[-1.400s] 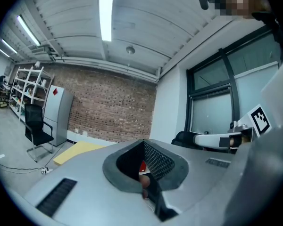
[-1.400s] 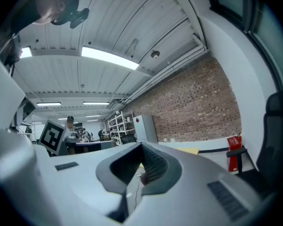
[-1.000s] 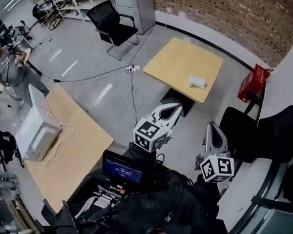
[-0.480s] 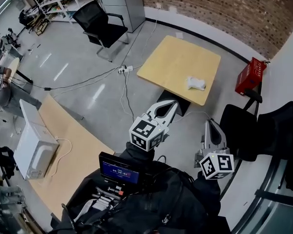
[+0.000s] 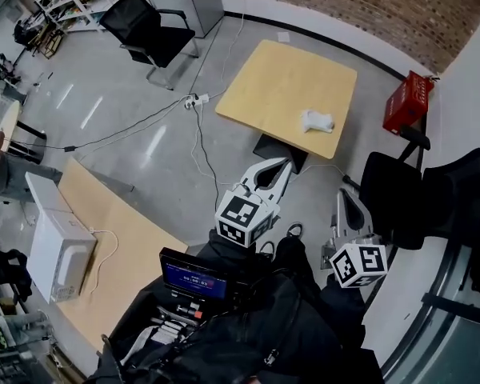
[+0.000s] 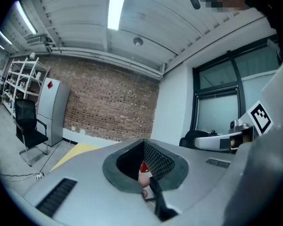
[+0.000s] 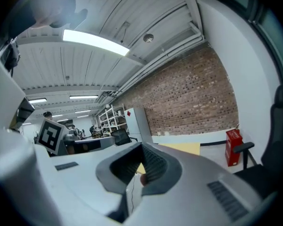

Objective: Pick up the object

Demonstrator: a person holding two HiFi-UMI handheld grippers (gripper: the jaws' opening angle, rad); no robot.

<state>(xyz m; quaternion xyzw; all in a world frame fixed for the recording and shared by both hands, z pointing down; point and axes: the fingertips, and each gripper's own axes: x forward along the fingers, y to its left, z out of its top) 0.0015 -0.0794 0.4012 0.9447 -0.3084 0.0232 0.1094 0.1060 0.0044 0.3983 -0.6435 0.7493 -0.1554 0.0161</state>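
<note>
The object, a small white thing (image 5: pixel 318 121), lies near the right edge of a square wooden table (image 5: pixel 272 86) in the head view. Both grippers hang in the air short of the table, over the grey floor. My left gripper (image 5: pixel 282 165) points toward the table's near edge with its jaws shut and nothing between them. My right gripper (image 5: pixel 346 195) is lower right, also shut and empty. In the left gripper view the left gripper (image 6: pixel 150 186) shows closed tips, with the table (image 6: pixel 78 149) far off. In the right gripper view the right gripper (image 7: pixel 134 185) is closed too.
A red crate (image 5: pixel 403 102) stands right of the table, and a black chair (image 5: pixel 392 202) sits close by my right gripper. Another black chair (image 5: pixel 148 30) is at the far left. Cables and a power strip (image 5: pixel 194 101) cross the floor. A long desk (image 5: pixel 136 254) carries a white microwave (image 5: pixel 60 250).
The view has shifted forward and left: the table and white object sit a little closer and further left. Both grippers stay shut and keep their places relative to the body.
</note>
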